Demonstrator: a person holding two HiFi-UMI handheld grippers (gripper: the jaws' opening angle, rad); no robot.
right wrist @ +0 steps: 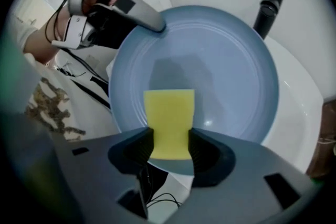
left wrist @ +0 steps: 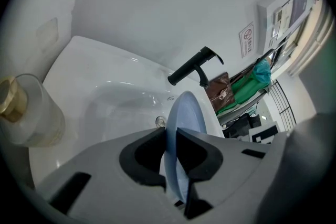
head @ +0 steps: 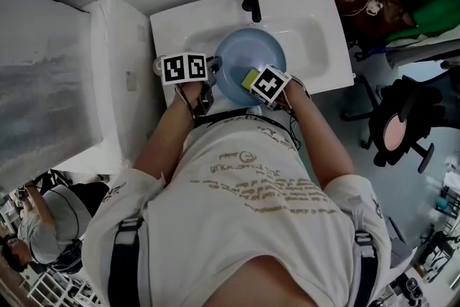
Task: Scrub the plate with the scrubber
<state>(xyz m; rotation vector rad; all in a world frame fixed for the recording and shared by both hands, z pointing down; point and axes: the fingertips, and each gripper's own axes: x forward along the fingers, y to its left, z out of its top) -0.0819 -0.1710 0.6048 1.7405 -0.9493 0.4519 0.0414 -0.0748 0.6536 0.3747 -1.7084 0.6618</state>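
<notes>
Head view: left gripper [head: 213, 75] pinches the plate [head: 248, 54] by its left rim, holding it over the sink [head: 323, 47]. The right gripper [head: 253, 80] sits at the plate's near edge and is the closer one to the face.

Left gripper view: jaws clamped on the rim. I see the plate edge-on, running straight out ahead toward the faucet [left wrist: 194, 66].

Right gripper view: jaws closed on the yellow scrubber [right wrist: 169, 118], long axis along the jaws, tip on the plate. The face is turned toward this claw, centre ahead and slightly right. I'd stroke forward.
</notes>
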